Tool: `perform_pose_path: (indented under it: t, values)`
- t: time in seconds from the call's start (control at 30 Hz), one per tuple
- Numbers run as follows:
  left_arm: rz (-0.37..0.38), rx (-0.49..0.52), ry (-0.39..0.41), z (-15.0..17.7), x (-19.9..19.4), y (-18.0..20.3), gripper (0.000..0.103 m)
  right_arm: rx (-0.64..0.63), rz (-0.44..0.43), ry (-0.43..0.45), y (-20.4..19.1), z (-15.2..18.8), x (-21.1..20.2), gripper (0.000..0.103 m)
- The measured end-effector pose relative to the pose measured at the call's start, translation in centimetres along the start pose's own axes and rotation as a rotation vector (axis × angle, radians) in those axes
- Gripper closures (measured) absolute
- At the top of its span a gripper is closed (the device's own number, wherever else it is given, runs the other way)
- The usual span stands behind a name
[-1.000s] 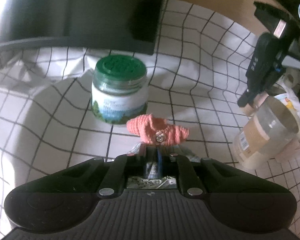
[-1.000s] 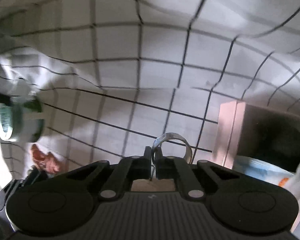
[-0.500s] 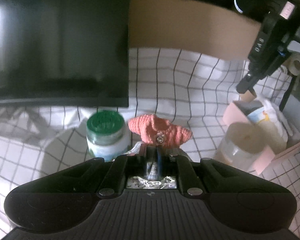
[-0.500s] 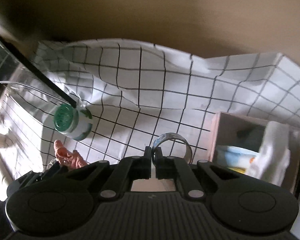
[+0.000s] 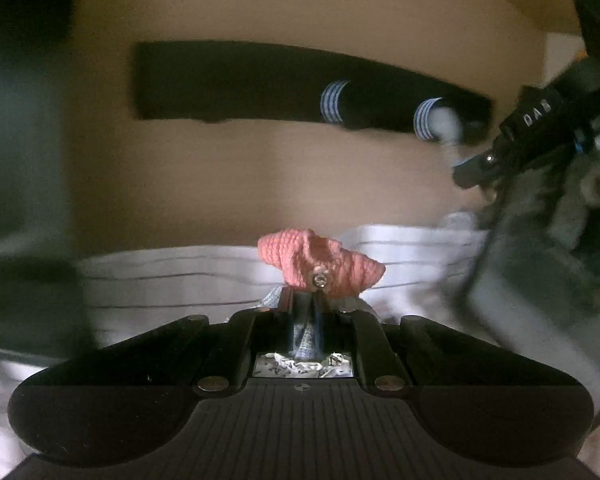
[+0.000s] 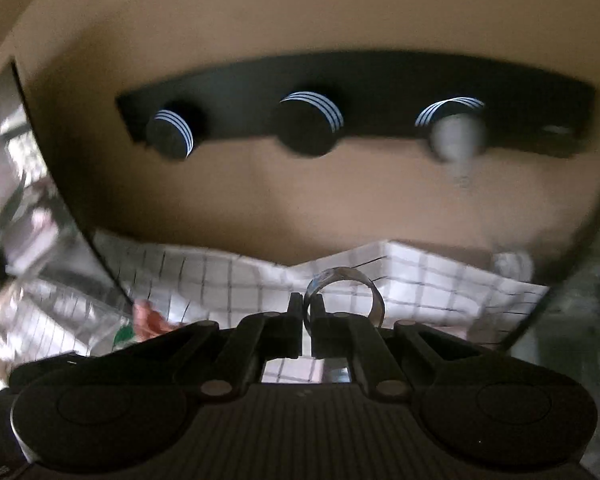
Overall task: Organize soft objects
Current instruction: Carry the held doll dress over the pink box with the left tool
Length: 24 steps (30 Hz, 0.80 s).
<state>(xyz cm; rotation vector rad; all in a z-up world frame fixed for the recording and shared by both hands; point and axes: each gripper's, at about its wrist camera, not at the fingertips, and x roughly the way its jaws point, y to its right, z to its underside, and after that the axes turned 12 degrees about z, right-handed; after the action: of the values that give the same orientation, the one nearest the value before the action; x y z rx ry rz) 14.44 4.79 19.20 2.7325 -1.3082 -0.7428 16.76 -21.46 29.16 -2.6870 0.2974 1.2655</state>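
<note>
One checked cloth [image 6: 228, 276] | tan wall [image 6: 300, 20] | black peg rack [image 6: 360, 92]

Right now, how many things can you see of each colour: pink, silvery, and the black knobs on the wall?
Pink knitted things: 1, the little sweater pinched in the left gripper.
Silvery things: 1, the metal ring pinched in the right gripper.
Black knobs on the wall rack: 3, one, two, three, the last with something pale on it.
Total: 5.
</note>
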Motion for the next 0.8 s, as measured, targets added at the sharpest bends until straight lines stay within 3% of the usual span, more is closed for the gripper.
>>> perform_pose_path:
  t: [0.13, 0.3, 0.4, 0.6, 0.8]
  values:
    - [0.168, -0.111, -0.051, -0.5, 5.7, 2.4, 0.091, 0.089, 0.014, 0.024, 4.3, 1.6, -1.3, 0.1]
    - [0.253, -0.204, -0.161, 1.0, 13.6, 4.9, 0.091, 0.134, 0.074, 0.018, 7.0, 5.0, 0.5, 0.099]
    - [0.259, -0.221, -0.213, 2.6, 17.0, 6.4, 0.091, 0.174, 0.101, -0.021, 7.7, 6.5, 3.4, 0.099]
    - [0.19, -0.153, -0.352, 5.6, 20.8, 7.9, 0.091, 0.309, 0.107, -0.115, 9.6, 8.8, 9.2, 0.099]
    - [0.228, -0.212, -0.302, 6.2, 19.2, 6.3, 0.09, 0.321, 0.063, -0.178, 10.3, 9.6, 12.9, 0.099]
